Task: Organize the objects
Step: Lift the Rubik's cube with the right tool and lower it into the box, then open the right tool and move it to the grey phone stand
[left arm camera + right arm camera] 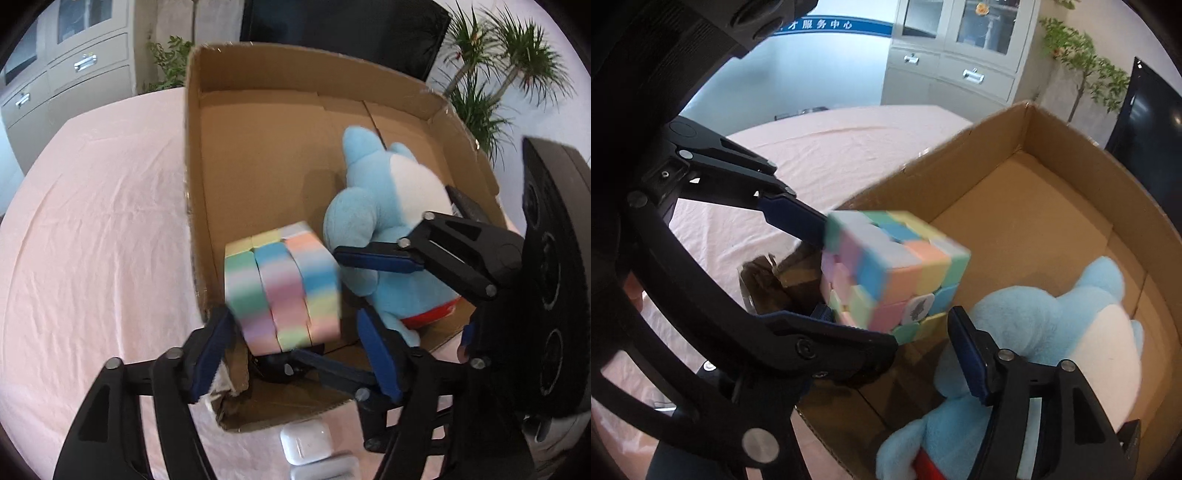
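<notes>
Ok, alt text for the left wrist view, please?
A blurred pastel cube is between the left gripper's open fingers, above a cardboard box's near corner. A blue plush lies in the box, the right gripper in front of it.

A pink tablecloth [92, 221], grey cabinet [960, 55], potted palm [498, 74] and dark screen [343, 29] surround the workspace.

Both wrist views look steeply down, close, from opposite sides, sharing the cardboard box [258, 155] [1052, 206].
</notes>
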